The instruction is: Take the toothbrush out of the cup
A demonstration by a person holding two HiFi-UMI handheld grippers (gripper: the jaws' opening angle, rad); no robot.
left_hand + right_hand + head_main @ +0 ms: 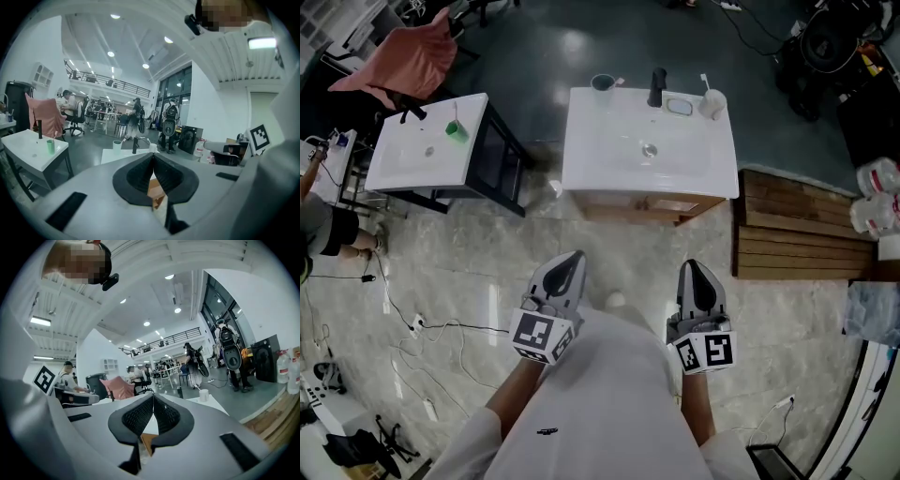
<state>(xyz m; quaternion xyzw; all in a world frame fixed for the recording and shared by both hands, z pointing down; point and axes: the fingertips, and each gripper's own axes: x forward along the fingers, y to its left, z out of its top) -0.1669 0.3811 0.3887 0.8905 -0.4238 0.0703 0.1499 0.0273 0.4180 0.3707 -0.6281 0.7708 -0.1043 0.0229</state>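
The toothbrush stands upright in the cup, at 12 o'clock from the nearer right gripper. It and the left gripper are pressed together, empty.

A high-ceilinged, open-plan lab hall: 2 freestanding washbasin units stand side by side on a marbled floor strewn with cables, while people sit at desks under a railed mezzanine and rows of ceiling lights.
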